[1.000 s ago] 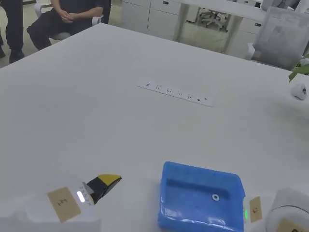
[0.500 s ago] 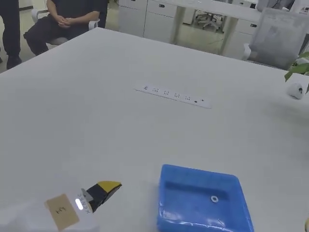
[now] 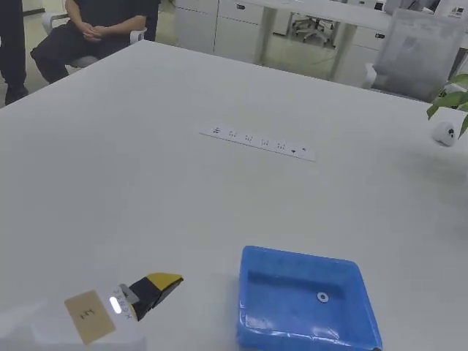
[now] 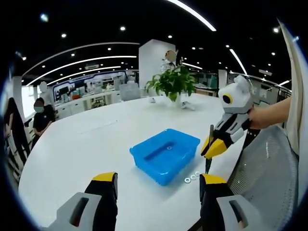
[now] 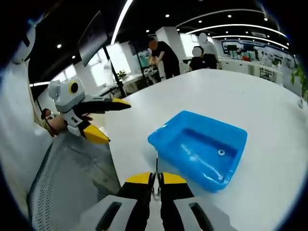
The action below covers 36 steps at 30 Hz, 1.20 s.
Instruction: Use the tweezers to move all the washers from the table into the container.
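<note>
Your container (image 3: pixel 292 257) is bright blue, the table (image 3: pixel 146 168) plain white; your left gripper (image 4: pixel 156 179) has black, yellow-tipped jaws.

Long white power strip (image 3: pixel 259 142) lies flat out in the middle of the big white table (image 3: pixel 110 161). Past the far left edge a person (image 3: pixel 88 29) in dark clothes sits on a chair, hands clasped in the lap. Over at the far right there's a leafy green plant (image 3: pixel 452 99) with a small white round gadget (image 3: pixel 443 132) just beside it. A grey chair (image 3: pixel 418 51) stands behind the far edge, with white cabinets (image 3: pixel 219 29) beyond. The left gripper view catches rows of ceiling lights (image 4: pixel 120 29).
</note>
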### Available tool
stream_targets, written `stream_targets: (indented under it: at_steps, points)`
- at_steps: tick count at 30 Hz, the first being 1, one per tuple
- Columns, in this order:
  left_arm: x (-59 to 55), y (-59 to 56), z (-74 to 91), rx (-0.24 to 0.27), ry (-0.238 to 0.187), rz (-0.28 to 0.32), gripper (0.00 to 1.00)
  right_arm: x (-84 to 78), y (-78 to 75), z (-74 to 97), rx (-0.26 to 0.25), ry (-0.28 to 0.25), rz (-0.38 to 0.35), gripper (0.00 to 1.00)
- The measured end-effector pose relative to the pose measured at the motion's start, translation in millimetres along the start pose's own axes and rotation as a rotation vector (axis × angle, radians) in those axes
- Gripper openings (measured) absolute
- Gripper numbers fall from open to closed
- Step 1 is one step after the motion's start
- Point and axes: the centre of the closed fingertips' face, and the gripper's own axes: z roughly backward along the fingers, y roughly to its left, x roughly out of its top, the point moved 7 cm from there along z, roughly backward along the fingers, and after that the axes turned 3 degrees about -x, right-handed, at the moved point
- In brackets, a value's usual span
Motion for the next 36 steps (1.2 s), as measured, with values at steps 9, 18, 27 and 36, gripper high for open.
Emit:
stream_targets:
  at_steps: [9, 18, 27, 36]
  points:
    - [-1.0, -0.8, -0.5, -0.005, 0.007, -0.008, 0.69, -8.0, 3.9, -6.6, 0.008, 0.033, 0.035, 0.03]
    - [-1.0, -0.6, 0.2, -0.004, 0.007, -0.009, 0.69, -10.8, 18.3, -5.7, 0.035, 0.044, 0.173, 0.03]
    - [-0.8, 0.2, 0.6, 0.000, 0.004, -0.008, 0.69, -13.4, 24.6, -5.9, 0.015, 0.048, 0.300, 0.02]
    - [-0.2, 0.7, 0.8, 0.004, -0.001, -0.007, 0.68, 5.5, 18.0, 1.4, -0.005, 0.032, 0.172, 0.02]
